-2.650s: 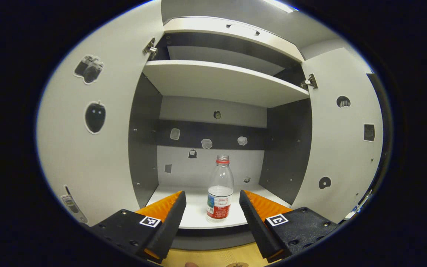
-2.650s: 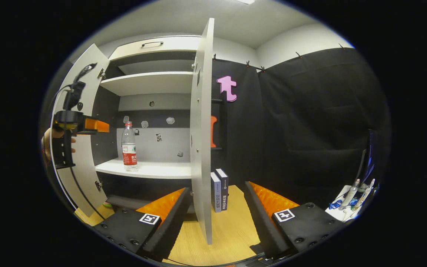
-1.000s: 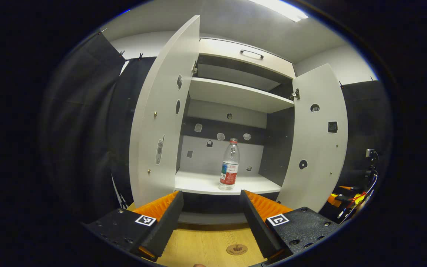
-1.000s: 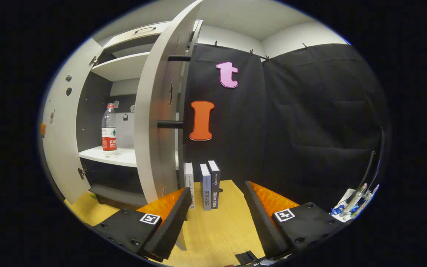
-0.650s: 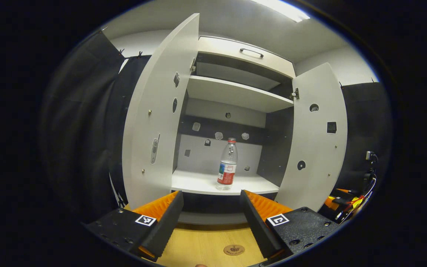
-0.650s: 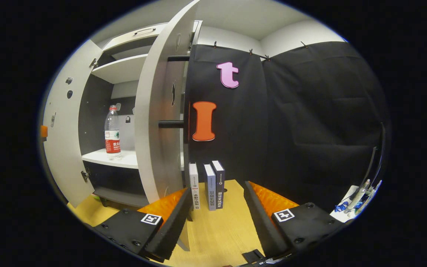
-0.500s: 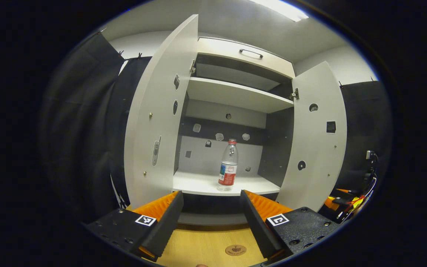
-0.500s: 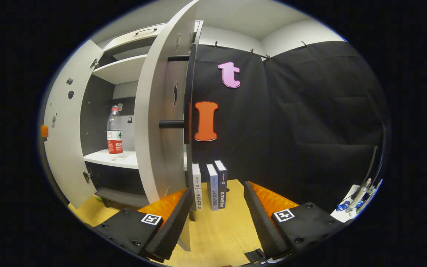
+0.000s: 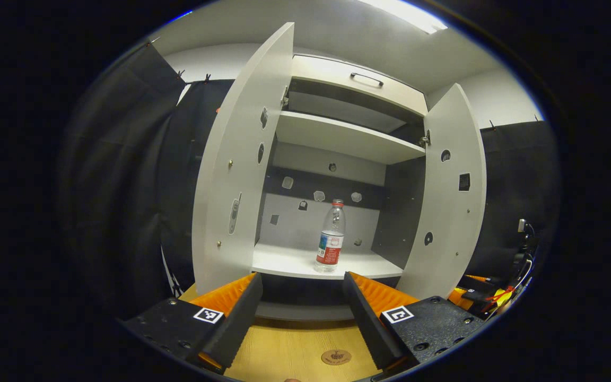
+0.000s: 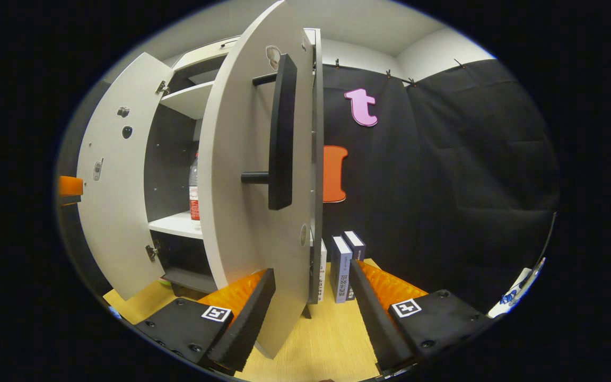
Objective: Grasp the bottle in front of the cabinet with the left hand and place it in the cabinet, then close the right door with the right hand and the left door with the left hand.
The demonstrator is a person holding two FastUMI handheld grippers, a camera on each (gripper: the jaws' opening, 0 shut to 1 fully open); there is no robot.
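Note:
A clear bottle [image 9: 331,236] with a red cap and red label stands upright on the cabinet's lower shelf [image 9: 289,262]. My left gripper [image 9: 301,280] is open and empty, back from the cabinet and facing its opening. The left door [image 9: 236,164] stands wide open. The right door [image 9: 451,196] is partly swung in. In the right gripper view I see that door's outer face [image 10: 236,212] and its black handle [image 10: 281,132]. My right gripper [image 10: 312,271] is open, with the door's lower edge between its fingers. The bottle [image 10: 194,185] peeks out behind the door.
Three books [image 10: 340,265] stand upright on the wooden floor [image 10: 311,345] by the cabinet's right side. An upper shelf [image 9: 337,138] and a top drawer [image 9: 358,85] sit above. Cables and small items [image 9: 491,292] lie at the far right.
The left gripper let go of the bottle and drew back from the cabinet. The right gripper went round to the right door's outer face, and that door has swung partly inward.

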